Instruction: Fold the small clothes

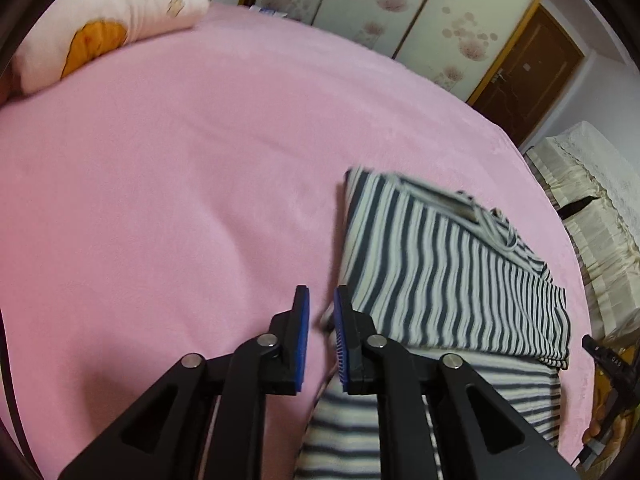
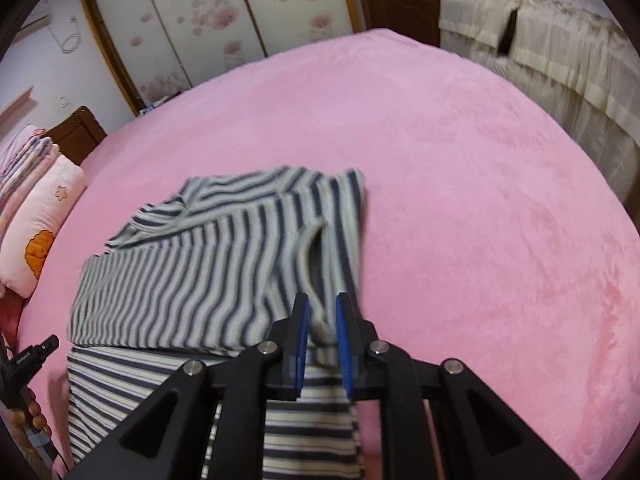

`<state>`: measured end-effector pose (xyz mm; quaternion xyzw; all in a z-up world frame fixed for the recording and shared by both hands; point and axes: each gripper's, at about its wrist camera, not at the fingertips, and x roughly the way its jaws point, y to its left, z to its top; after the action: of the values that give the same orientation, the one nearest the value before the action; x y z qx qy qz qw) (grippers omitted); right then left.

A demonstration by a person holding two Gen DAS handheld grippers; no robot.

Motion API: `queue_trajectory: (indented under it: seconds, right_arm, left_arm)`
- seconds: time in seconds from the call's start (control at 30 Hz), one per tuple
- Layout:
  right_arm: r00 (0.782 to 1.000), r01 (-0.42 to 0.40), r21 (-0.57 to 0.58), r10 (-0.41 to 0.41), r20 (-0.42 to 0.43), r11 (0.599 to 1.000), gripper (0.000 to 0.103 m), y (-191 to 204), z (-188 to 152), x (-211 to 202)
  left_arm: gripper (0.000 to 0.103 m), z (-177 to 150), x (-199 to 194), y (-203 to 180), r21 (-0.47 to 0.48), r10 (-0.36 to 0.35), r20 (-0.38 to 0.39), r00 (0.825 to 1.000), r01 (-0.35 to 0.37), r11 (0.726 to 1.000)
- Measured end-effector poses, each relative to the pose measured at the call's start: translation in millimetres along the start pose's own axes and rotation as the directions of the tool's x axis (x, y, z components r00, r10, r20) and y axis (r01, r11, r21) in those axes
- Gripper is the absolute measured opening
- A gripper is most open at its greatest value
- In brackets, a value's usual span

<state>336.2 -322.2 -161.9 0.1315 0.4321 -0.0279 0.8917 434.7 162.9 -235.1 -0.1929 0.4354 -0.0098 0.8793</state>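
Observation:
A navy-and-white striped garment (image 1: 440,260) lies on the pink bed (image 1: 160,180), its upper part folded over a lower layer. My left gripper (image 1: 322,292) hovers at the garment's left edge. Its blue pads stand a narrow gap apart with pink sheet showing between them, and only a white fabric corner brushes the right pad. In the right wrist view the same garment (image 2: 192,272) spreads to the left. My right gripper (image 2: 322,300) sits at its right edge near the neckline, with a bunched fold of striped cloth filling the gap between its pads.
A pink pillow (image 1: 112,28) with an orange print lies at the head of the bed, beside stacked bedding (image 2: 20,156). Floral wardrobe doors (image 2: 220,20) and a brown door (image 1: 532,68) stand beyond. Cream-covered furniture (image 2: 560,60) flanks the bed (image 2: 480,200). A hand (image 2: 28,412) grips the other tool.

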Motion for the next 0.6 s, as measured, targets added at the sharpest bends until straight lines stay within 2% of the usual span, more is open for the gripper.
queue_trajectory:
  seconds: [0.13,0.33,0.5,0.6]
  right_arm:
    - [1.0,-0.016,-0.054,0.016,0.006,0.998,0.014,27,11,10]
    - [1.0,-0.015,-0.114,0.013,-0.022,0.993,0.014,55,22,44]
    - [0.998,0.028,-0.122,-0.035,-0.057,0.992,0.014,49,28,74]
    - [0.994,0.072,-0.093,-0.079,-0.079,0.993,0.013,30,28,91]
  left_arm:
    - [0.024,21,20,-34,0.072,-0.028,-0.021,0.999,0.03,0.997]
    - [0.024,48,78,-85,0.202,0.008,-0.069,0.998,0.007,0.979]
    - [0.024,61,121,-78,0.202,0.086,-0.127,0.988,-0.059,0.978]
    - [0.024,64,124,-63,0.145,0.076,-0.125,0.989,-0.057,0.988]
